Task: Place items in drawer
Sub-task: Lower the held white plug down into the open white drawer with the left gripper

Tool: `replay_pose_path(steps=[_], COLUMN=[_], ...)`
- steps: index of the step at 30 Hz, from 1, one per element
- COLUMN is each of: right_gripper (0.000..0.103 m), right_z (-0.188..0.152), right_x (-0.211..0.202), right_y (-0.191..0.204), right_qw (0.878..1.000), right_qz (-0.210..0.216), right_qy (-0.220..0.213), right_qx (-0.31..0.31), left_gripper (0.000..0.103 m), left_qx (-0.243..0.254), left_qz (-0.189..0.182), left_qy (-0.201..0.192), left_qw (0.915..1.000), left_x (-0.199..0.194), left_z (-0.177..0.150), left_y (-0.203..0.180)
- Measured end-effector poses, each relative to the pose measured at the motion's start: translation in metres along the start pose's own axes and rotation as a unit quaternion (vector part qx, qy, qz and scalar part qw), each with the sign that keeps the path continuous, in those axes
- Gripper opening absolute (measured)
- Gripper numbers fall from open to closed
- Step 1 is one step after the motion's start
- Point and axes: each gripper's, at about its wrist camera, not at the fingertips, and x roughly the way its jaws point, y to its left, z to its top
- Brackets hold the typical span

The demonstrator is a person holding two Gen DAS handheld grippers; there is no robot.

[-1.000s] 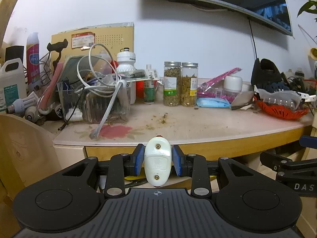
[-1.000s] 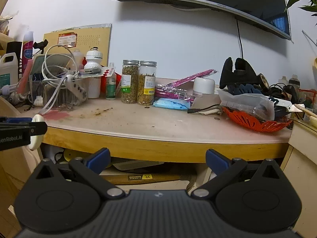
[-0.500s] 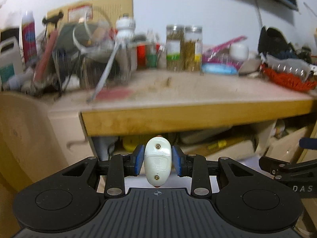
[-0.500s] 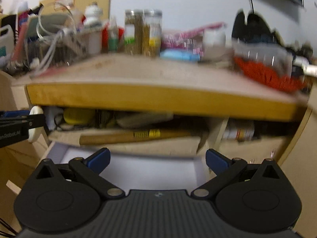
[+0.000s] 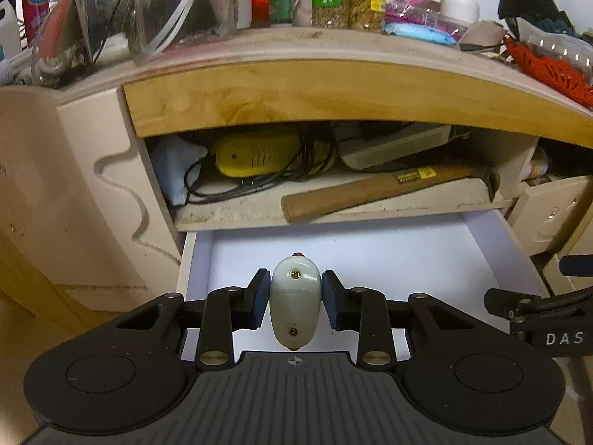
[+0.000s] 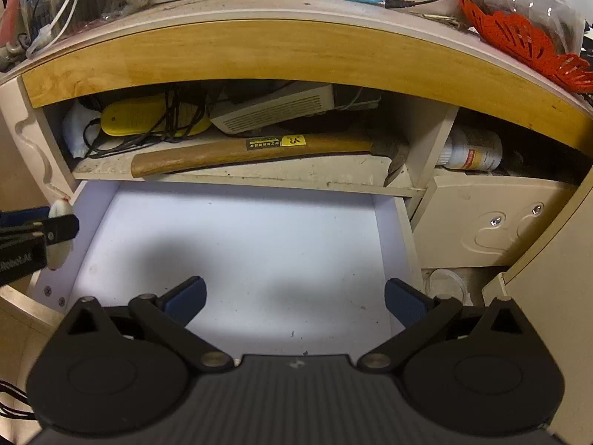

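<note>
My left gripper (image 5: 295, 298) is shut on a small white oval plastic piece (image 5: 295, 302) with two screws and a red tip. It hangs over the front left part of the open white drawer (image 5: 370, 256). The piece also shows at the left edge of the right wrist view (image 6: 59, 222), over the drawer's left wall. My right gripper (image 6: 294, 298) is open and empty, above the front of the drawer (image 6: 237, 244). The drawer floor shows nothing lying in it.
A shelf above the drawer holds a wooden-handled hammer (image 5: 370, 189), a yellow device (image 5: 255, 155) with black cables and a white box (image 6: 274, 109). The cluttered desk top (image 5: 296, 44) overhangs it. A closed drawer front (image 6: 489, 222) is to the right.
Both grippers have dropped from desk-top height to the open drawer below. The left gripper still holds the white piece; the right stays open.
</note>
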Motion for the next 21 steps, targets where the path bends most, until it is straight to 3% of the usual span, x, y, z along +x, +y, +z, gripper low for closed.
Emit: replay_pose_path(steps=[13, 21], right_gripper=[0.103, 0.103], right_z=[-0.003, 0.0], right_x=[0.002, 0.002], right_y=[-0.002, -0.002], right_qw=[1.0, 1.0], right_qz=[-0.002, 0.005], right_qy=[0.008, 0.012], right_qx=[0.008, 0.012], left_gripper=[0.03, 0.03], left_qx=[0.002, 0.002], left_qz=[-0.011, -0.014], left_qy=[0.03, 0.053], left_qw=[0.9995, 0.9985], left_x=[0.016, 0.052], left_z=[-0.014, -0.007], left_y=[0.006, -0.005])
